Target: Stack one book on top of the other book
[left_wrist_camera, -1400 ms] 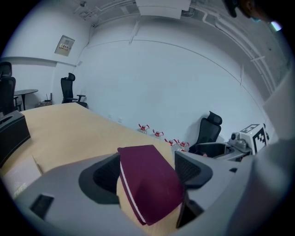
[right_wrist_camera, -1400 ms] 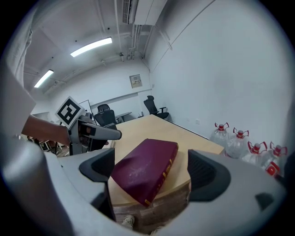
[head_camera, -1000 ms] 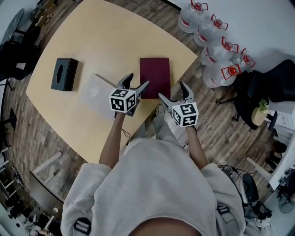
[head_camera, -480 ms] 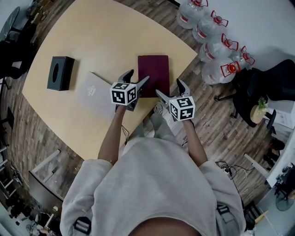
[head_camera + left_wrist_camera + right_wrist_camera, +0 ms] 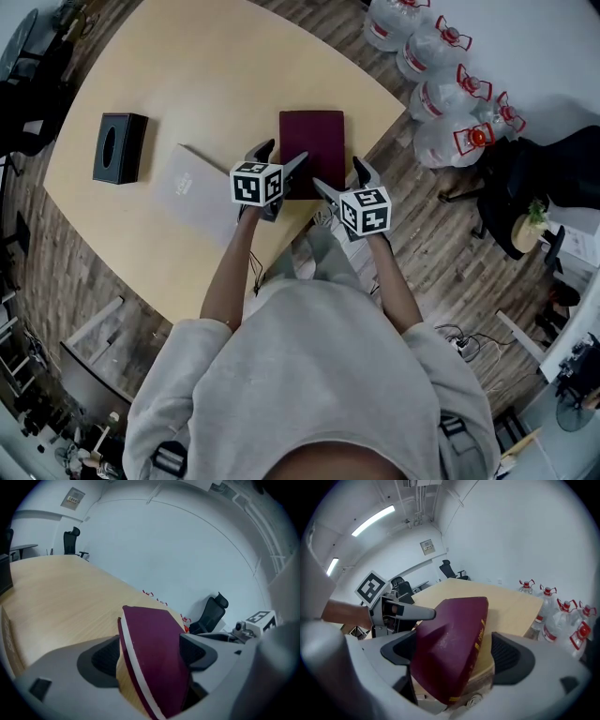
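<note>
The maroon hardcover book [image 5: 314,141], matte with white page edges, is lying flat at the wooden counter's [image 5: 206,75] edge, beside the thin grey book [image 5: 192,187]. The left hand-held gripper [image 5: 281,155] and right hand-held gripper [image 5: 339,175] are standing open, straddling its near corners.

Tabletop [image 5: 187,75] holdings, left to right, with surroundings.

Tissue box [image 5: 119,148] at the left, well apart from the rest. Left book [image 5: 192,192] lies flat near the middle, nearer than the box. Right book [image 5: 312,141] lies flat to its right, close to the tabletop's near-right edge, the two books apart. Left gripper [image 5: 283,152] sits over the right book's near-left corner and right gripper [image 5: 339,173] at its near-right corner, the book lying between each gripper's spread fingers. Water bottles [image 5: 441,75] stand on the floor [image 5: 441,244] beyond the tabletop's right edge. Office chair [image 5: 553,178] stands further right.
</note>
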Available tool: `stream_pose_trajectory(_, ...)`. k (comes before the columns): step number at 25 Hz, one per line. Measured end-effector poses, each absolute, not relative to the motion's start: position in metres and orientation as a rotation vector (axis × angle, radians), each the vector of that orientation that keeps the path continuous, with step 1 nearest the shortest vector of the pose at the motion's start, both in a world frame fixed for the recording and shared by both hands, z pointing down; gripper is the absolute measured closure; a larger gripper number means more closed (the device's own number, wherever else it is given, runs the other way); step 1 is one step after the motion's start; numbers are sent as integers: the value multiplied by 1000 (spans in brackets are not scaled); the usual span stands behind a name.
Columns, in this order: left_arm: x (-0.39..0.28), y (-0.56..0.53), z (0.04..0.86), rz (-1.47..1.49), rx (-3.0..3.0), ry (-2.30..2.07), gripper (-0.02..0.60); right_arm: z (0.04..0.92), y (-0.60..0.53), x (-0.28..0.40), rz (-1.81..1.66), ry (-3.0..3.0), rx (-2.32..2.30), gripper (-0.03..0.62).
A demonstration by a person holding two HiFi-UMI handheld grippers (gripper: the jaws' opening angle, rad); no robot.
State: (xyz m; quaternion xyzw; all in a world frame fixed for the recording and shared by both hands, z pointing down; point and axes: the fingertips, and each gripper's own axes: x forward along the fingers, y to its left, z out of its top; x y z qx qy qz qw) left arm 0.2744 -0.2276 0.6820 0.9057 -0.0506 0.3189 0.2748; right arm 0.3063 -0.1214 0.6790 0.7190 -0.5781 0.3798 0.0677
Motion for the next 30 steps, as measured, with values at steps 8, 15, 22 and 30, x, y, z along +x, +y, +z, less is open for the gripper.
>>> stream_pose_trajectory(8,281,-221,695,893,2414,-140,187,694,-126,306,1208,-1745,2145,103)
stream_pose_trajectory(15,286,-216,702,903,2404,-150,187,704,-130,302,1242,-1745,2139,103)
stream_pose_trajectory(22,290,-215,703,880,2391,-161,183,709,-136,299,1285,-1765,2140,98)
stream_pose_trajectory(30,294,-212,703,874,2405,-181,176,710,-138,299,1274,-1753,2180,94)
